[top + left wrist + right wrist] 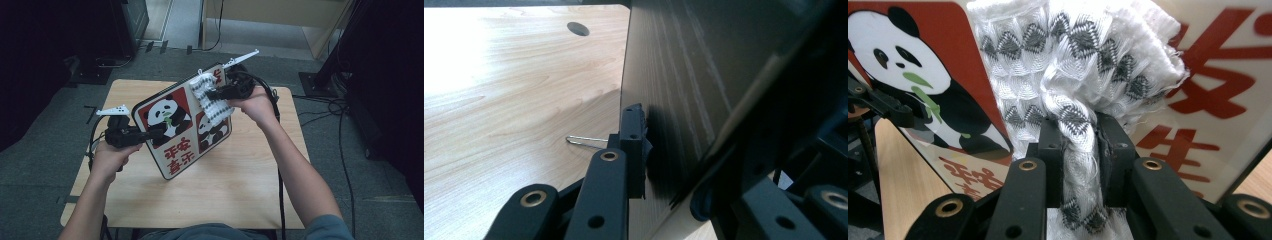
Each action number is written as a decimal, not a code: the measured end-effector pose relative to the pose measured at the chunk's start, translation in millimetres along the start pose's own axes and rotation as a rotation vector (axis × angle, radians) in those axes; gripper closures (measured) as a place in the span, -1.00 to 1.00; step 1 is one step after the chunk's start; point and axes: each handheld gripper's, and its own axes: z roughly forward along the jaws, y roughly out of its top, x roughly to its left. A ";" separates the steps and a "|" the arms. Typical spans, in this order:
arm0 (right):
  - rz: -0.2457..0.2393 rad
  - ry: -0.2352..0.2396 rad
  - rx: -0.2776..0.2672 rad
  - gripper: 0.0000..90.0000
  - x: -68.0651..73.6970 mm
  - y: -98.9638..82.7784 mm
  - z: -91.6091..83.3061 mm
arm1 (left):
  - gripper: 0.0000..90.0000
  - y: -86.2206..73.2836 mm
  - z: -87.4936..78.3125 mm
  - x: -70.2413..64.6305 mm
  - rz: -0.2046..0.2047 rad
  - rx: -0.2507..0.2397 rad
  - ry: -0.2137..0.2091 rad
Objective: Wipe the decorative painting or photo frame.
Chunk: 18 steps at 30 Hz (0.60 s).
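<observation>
A board (pixel 172 160) printed with pandas and red characters is held tilted above the wooden table (pixel 240 180). My left gripper (pixel 155 134) is shut on its left edge; in the left gripper view the jaws (pixel 659 150) clamp the board's dark wood-grain back (pixel 684 75). My right gripper (pixel 212 93) is shut on a white cloth (pixel 214 109) with grey diamonds, which lies against the board's upper face. In the right gripper view the cloth (pixel 1073 65) bunches between the jaws (pixel 1079 135) in front of the board (pixel 1218 100). The left gripper (pixel 883 105) shows at that view's left edge.
The table (pixel 524 90) has a round hole (pixel 577 28) and a thin bent wire (pixel 584 141) lying on it. Cables (pixel 340 115) trail over the grey carpet at the right. Dark furniture stands at the back left and far right.
</observation>
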 end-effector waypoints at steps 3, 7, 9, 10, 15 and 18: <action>0.004 0.005 0.001 0.70 -0.7 -3.8 1.7 | 0.70 0.0 0.0 -0.1 0.001 0.000 0.000; 0.002 0.005 0.005 0.70 -0.3 -7.2 3.0 | 0.70 0.0 0.0 -0.1 0.001 0.000 -0.001; 0.002 0.005 0.009 0.70 -0.4 -8.4 3.0 | 0.70 0.0 0.0 -0.1 0.002 0.000 -0.001; 0.004 0.006 0.009 0.70 -0.3 -9.2 3.2 | 0.70 0.0 0.0 -0.1 0.001 0.000 -0.002; 0.009 0.007 0.010 0.70 -1.3 -14.0 4.7 | 0.70 -0.1 0.0 -0.2 0.004 0.000 -0.002; 0.012 0.011 0.009 0.70 -2.3 -16.8 6.1 | 0.70 -0.2 0.0 -0.2 0.004 0.000 -0.002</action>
